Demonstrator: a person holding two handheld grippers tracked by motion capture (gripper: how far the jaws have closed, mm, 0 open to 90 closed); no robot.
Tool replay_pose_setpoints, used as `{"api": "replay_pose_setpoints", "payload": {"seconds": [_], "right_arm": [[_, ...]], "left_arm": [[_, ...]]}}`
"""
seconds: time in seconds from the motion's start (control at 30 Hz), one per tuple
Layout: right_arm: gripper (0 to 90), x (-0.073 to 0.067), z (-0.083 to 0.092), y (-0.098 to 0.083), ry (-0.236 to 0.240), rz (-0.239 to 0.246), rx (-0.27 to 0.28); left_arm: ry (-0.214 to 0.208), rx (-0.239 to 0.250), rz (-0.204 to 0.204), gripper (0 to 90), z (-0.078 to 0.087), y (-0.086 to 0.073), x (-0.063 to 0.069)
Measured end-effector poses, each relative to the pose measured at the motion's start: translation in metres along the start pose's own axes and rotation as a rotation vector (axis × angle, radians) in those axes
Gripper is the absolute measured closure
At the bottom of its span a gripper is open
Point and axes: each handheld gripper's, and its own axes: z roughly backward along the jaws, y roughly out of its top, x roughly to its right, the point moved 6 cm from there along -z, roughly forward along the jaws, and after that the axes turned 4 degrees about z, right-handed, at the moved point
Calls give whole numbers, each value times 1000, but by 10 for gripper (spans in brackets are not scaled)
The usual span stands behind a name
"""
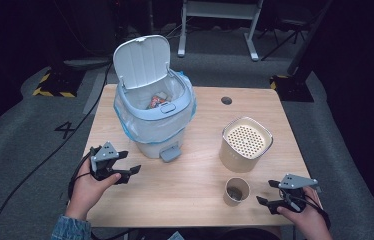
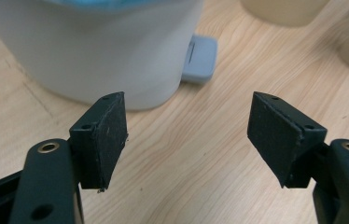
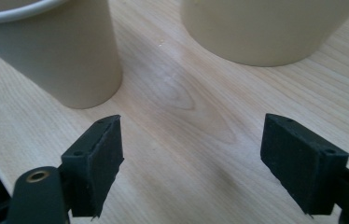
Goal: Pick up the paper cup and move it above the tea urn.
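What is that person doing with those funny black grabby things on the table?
A person sits at a wooden table with a grabbing tool in each hand. Both tools are open and hold nothing. The left tool is near a small white pedal bin whose lid stands open, with some rubbish inside. The right tool is beside a small paper cup that has something in it. Behind the cup stands a cream canister with a holed top.

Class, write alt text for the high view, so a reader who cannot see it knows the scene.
A small white pedal bin, lid up, stands on a wooden table beside a cream canister with a perforated top and a paper cup. A person's hands hold the left gripper and right gripper, both open and empty.
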Motion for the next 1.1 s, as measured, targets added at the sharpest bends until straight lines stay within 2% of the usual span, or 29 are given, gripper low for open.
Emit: {"api": "replay_pose_setpoints", "payload": {"seconds": [0.1,0.23,0.27,0.3,0.37,0.43,0.5,0.57,0.67,0.77,0.93,1.1], "right_arm": [[209,-7,0,2,-1,25,-9],[200,-19,0,8,31,45,17],[200,-22,0,9,40,55,21],[199,-26,-1,11,51,64,25],[194,-30,-2,13,61,76,35],[192,-33,-3,15,71,78,44],[187,-36,-4,18,76,80,61],[181,-39,-4,21,80,85,86],[180,-44,-6,25,99,96,106],[179,-48,-9,28,114,92,139],[175,-54,-19,34,139,83,175],[167,-60,-30,36,158,86,216]], "left_arm": [[16,-25,15,289,-6,-8,-7],[31,-55,30,288,-13,-18,-13],[40,-74,24,287,-15,-21,-15],[40,-75,21,285,-16,-22,-16],[29,-69,47,286,-20,-26,-17],[34,-82,52,286,-25,-30,-17],[55,-115,36,284,-31,-36,-19],[57,-145,34,288,-36,-42,-20],[54,-168,40,286,-44,-47,-20],[83,-191,20,280,-49,-49,-22],[104,-182,-5,238,-55,-49,-19],[89,-146,-9,200,-58,-51,-19]]}}
